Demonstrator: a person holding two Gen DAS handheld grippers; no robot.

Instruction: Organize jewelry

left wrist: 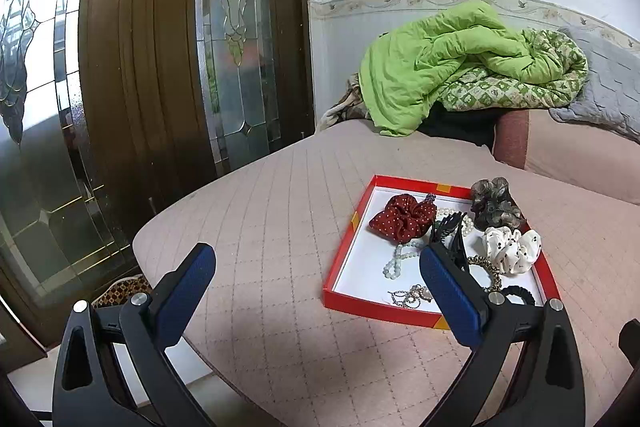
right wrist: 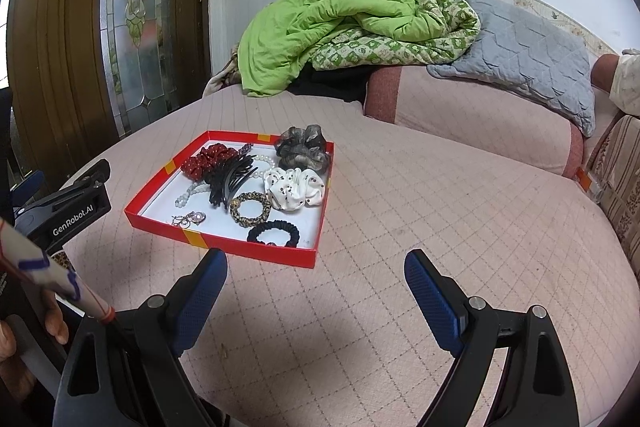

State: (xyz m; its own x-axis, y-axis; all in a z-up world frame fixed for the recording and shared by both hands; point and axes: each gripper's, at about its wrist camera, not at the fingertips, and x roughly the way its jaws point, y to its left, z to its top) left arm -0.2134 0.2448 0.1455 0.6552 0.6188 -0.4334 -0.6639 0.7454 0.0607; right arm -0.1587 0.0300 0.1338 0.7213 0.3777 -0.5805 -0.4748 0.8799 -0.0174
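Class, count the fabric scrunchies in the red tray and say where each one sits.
3. The red dotted scrunchie lies at the far left, the grey scrunchie over the far right corner, the white dotted scrunchie by the right wall of the red tray. None seems hidden.

Before me lies the bed (right wrist: 400, 211), its pink quilted cover gridded with stitching. On it sit a red tray (right wrist: 224, 241), a green quilt (right wrist: 320, 23), a grey pillow (right wrist: 520, 55) and a pink bolster (right wrist: 460, 115).
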